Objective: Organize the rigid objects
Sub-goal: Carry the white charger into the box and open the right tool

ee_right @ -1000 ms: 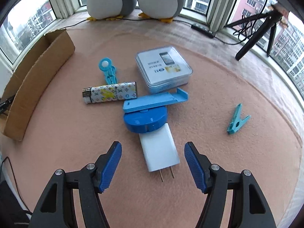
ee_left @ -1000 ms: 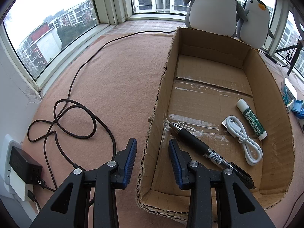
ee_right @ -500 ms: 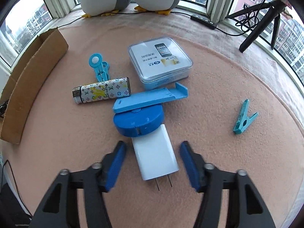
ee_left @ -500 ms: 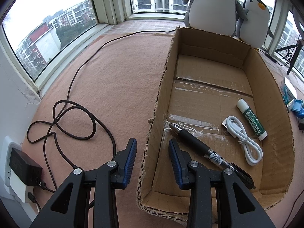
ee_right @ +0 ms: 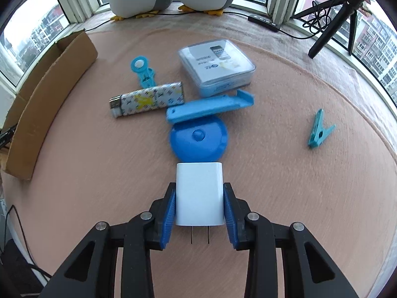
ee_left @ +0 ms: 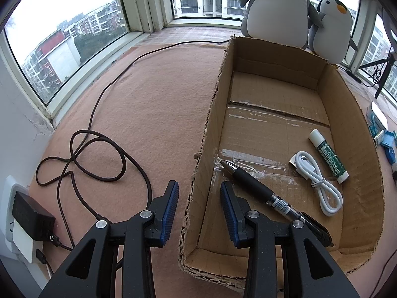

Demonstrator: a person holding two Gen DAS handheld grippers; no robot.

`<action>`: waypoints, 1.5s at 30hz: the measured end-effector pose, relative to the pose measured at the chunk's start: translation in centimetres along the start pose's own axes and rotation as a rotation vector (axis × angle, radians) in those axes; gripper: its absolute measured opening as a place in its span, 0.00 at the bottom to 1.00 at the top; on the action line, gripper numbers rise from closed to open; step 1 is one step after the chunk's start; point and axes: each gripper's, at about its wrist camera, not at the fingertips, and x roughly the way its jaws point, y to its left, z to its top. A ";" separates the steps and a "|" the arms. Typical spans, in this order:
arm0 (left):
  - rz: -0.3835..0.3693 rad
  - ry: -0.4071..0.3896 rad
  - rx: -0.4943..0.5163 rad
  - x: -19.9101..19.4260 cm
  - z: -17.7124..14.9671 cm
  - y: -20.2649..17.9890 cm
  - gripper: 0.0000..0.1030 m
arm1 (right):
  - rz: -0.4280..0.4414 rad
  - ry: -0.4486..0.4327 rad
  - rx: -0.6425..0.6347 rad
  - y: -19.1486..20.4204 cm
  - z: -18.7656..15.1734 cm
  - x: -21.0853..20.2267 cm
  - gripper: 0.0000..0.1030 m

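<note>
In the right wrist view my right gripper is closing on a white plug charger, its blue pads against both sides, the prongs pointing toward me. Beyond it lie a round blue disc, a light blue stand, a patterned lighter, a clear phone box, a blue clip and a blue peg. My left gripper stands with its jaws apart astride the left wall of the cardboard box, which holds a black pen, a white cable and a lip balm.
Two plush penguins sit by the window behind the box. A black cord loops over the pink mat to an adapter at the left wall. A tripod and a power strip stand at the far right.
My right gripper has moved forward over the charger and narrowed its jaws from wide apart onto the charger's sides. The left gripper and the box have not moved.
</note>
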 end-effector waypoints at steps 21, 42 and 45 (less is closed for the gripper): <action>-0.004 -0.007 0.006 -0.1 0.0 -0.1 0.37 | 0.094 -0.072 0.186 1.0 -3.7 -1.8 0.31; -0.004 -0.007 0.005 -0.1 0.1 -0.1 0.37 | 0.230 -0.272 -0.038 13.1 5.8 -8.2 0.31; -0.007 -0.007 0.002 0.0 0.1 -0.2 0.37 | 0.244 -0.278 -0.093 15.8 7.4 -8.1 0.31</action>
